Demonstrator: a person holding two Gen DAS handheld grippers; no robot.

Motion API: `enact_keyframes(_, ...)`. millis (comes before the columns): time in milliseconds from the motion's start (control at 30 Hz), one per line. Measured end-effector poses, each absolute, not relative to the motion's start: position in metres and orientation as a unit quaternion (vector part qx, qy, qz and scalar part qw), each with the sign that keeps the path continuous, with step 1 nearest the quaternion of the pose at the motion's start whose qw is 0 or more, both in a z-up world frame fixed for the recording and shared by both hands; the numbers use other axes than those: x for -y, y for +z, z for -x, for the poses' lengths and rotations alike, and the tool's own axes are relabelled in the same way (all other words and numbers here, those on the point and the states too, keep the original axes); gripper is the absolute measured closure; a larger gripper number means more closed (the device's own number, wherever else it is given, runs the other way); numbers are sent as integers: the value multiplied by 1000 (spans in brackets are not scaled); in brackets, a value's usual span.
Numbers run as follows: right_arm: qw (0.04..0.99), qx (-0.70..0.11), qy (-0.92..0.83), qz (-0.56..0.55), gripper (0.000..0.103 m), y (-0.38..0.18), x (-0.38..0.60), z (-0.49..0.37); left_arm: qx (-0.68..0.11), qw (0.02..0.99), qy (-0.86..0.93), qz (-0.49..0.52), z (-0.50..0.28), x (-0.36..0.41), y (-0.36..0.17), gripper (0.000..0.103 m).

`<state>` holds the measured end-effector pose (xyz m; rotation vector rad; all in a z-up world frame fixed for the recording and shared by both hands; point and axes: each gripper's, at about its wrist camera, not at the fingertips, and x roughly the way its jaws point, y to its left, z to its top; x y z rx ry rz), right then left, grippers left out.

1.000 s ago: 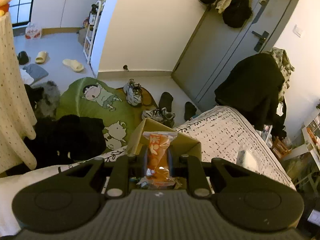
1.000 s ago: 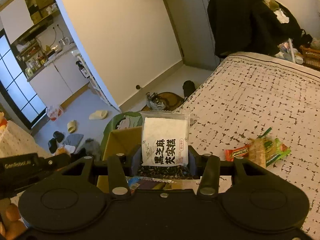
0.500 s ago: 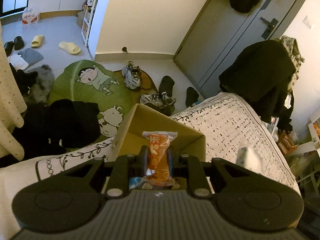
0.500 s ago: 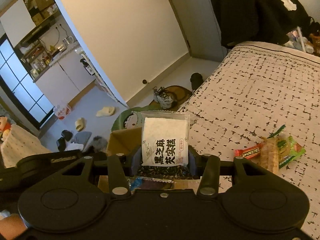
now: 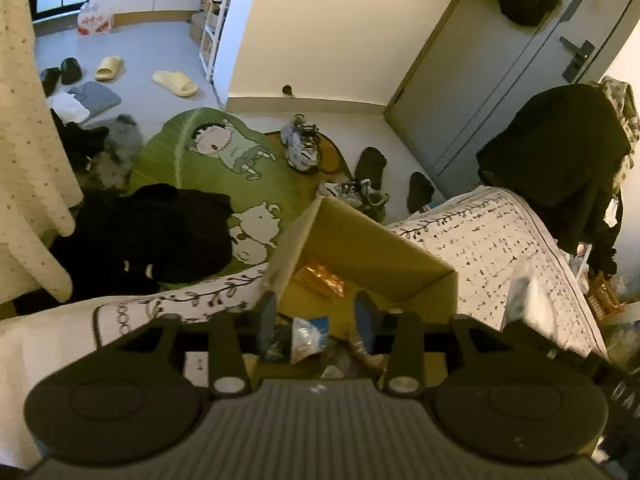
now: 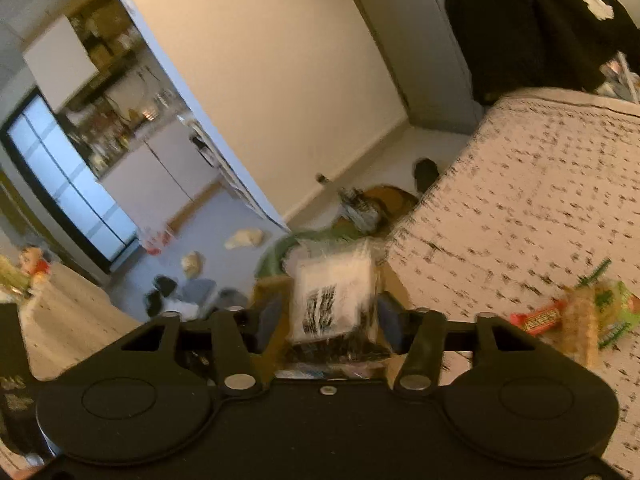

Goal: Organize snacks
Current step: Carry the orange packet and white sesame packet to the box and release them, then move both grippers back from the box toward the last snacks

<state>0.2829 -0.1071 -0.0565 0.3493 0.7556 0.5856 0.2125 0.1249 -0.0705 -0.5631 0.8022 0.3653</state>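
Observation:
A cardboard box (image 5: 372, 240) stands open on the patterned bed. My left gripper (image 5: 316, 312) is open and empty above it. An orange snack packet (image 5: 320, 280) lies inside the box, with a blue and silver packet (image 5: 306, 338) nearer me. My right gripper (image 6: 328, 316) is open, its jaws wide apart, and a white packet with black lettering (image 6: 334, 300) sits blurred between them without touching either finger. The box edge (image 6: 272, 286) shows just behind the packet in the right wrist view.
Several snacks lie on the bedspread at the right: a red bar (image 6: 538, 320), a biscuit pack (image 6: 580, 328) and a green packet (image 6: 614, 312). A green cartoon rug (image 5: 208, 168), shoes (image 5: 302, 146) and black clothes (image 5: 148, 236) lie on the floor beyond the bed.
My left gripper opened and the orange packet dropped into the box. My right gripper opened too, and the white packet is loose between its jaws. The right view is now blurred.

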Motion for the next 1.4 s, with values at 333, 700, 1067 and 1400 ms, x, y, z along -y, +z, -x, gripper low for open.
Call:
enact_keyframes(333,889,-367,228,-151,20,-38,123,-269,-373,873,169,266,-186,-118,-50,35)
enact_keyframes(700,893,-385,199,-122,4,-23,153,-251,-341,890,165,253,-157,-97,-27,20)
enact_keyframes(1067,907,-363,163,-139,0,0,225,-256,-322,911,150,212,-148,-57,-2,17)
enact_keyframes(1400,902,-367,125,-188,0,-6,275,-265,-341,912,99,204,-160,-14,3,17)
